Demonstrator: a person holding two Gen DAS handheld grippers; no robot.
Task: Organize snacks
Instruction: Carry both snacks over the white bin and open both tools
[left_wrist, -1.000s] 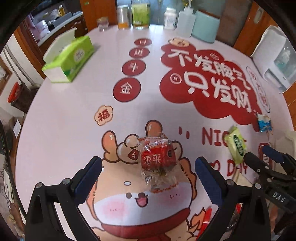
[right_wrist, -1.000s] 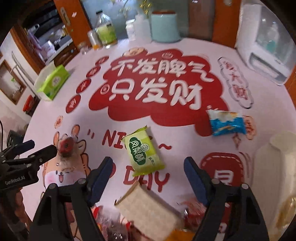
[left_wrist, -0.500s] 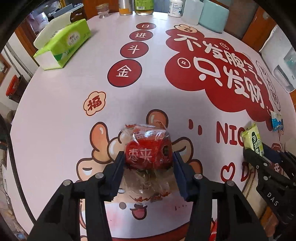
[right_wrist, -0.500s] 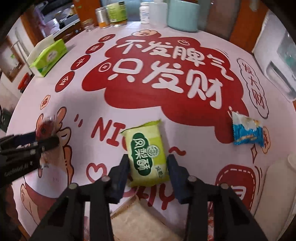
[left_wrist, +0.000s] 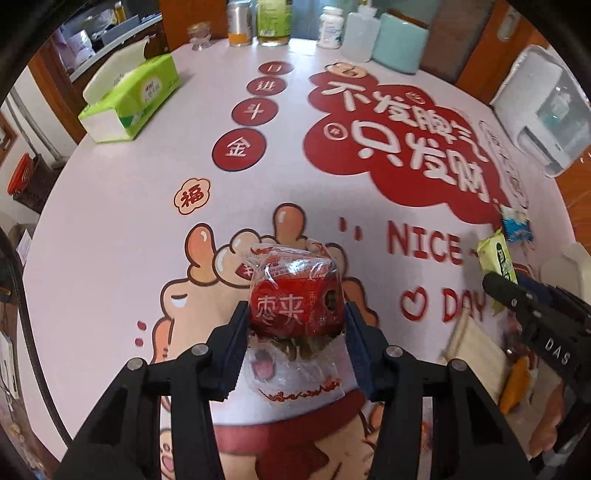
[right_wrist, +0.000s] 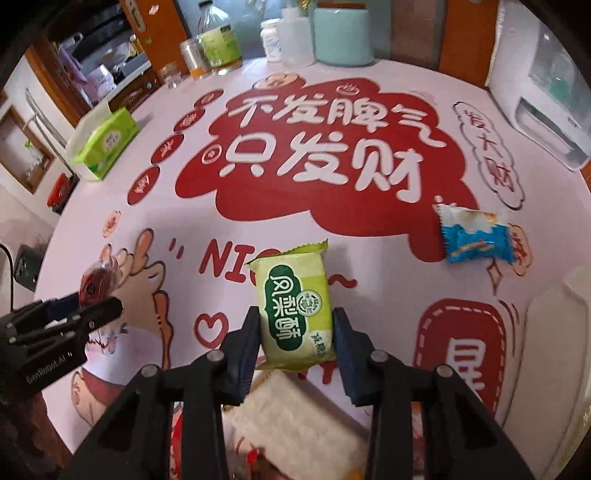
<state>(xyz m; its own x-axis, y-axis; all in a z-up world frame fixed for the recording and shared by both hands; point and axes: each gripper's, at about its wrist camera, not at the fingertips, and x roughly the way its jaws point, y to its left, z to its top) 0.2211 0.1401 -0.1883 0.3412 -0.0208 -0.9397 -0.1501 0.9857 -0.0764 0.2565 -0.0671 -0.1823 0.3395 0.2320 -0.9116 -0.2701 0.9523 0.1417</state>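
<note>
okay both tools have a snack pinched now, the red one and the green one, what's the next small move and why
Probably lift both straight up a little. The left tool is clamped on the red snack and the right tool on the green snack, so both grips look set, while the blue snack remains loose on the table.

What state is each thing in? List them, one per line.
Left tool: shut on the red snack.
Right tool: shut on the green snack.
Red snack: sealed, gripped.
Green snack: sealed, gripped.
Blue snack: sealed, lying loose on the table.
Tissue box: open, a tissue sticking out.
</note>
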